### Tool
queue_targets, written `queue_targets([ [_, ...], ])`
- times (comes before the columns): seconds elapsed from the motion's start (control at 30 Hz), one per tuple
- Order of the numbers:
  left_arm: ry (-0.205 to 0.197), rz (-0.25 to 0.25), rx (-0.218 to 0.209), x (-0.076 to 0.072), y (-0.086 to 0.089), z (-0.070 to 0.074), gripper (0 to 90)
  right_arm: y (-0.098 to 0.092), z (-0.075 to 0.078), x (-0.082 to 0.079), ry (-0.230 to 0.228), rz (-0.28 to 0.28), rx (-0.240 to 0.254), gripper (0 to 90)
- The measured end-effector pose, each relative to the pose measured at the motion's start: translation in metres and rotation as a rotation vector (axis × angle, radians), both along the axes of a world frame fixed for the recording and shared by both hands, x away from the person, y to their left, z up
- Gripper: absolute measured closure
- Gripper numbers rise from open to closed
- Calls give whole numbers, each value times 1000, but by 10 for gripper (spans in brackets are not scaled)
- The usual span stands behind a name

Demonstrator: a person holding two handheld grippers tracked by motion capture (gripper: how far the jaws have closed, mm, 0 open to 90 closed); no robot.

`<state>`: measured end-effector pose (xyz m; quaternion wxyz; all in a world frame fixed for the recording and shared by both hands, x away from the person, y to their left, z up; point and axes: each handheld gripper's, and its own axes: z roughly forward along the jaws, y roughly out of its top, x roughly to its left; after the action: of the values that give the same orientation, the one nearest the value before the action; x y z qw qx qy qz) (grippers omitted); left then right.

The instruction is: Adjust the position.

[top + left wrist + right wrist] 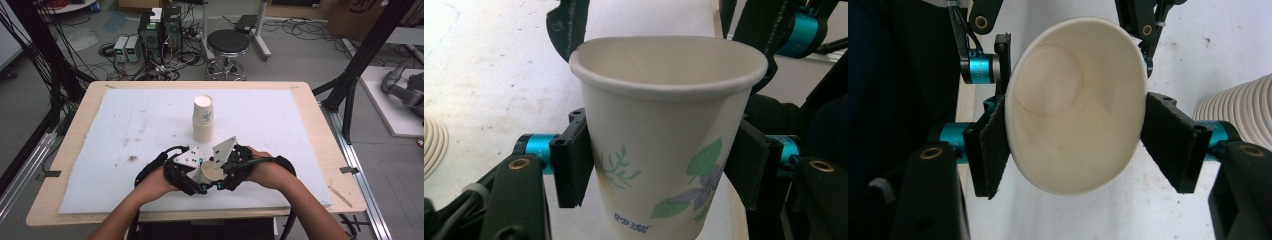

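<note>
Paper cup (664,145) held above near edge of desk (75,165), between both grippers, mouth oval under pressure. Left gripper (659,165) fingers (571,162) clamped on cup's printed wall — one pad each side, below rim. Right gripper (1075,145) fingers (988,150) pressed on rim (1075,30) from both sides, looking straight into cup.

Risks, as judged: thin wall already squashed; more squeeze from either side likely to crease or collapse it. Two grips pulling against each other could tear rim or twist cup free. Release of both at once — cup drops to desk edge, could roll off toward person.

Desk covered by white mat (125,125), speckled with dark crumbs at left. Stack of cups (203,119) upright at centre, well apart from held cup. Beyond: black stool (228,47), computer boxes (160,30) in tangled cables, grey floor.
</note>
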<state>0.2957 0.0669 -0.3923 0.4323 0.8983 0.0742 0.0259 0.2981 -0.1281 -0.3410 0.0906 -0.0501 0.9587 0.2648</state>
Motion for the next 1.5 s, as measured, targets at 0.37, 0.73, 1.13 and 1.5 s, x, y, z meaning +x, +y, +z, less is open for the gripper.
queue_targets([
  [0.37,26,100,-102,0,19,-9,319,-24,5,6,89,-93,246,241],
  [0.73,18,234,-239,-2,53,-21,313,-71,-22,6,116,-272,418,226],
  [1.13,-45,430,-412,-1,93,-28,312,-132,-77,7,80,-593,550,226],
  [1.5,-127,534,-470,-5,112,-31,308,-158,-83,3,11,-678,630,227],
])
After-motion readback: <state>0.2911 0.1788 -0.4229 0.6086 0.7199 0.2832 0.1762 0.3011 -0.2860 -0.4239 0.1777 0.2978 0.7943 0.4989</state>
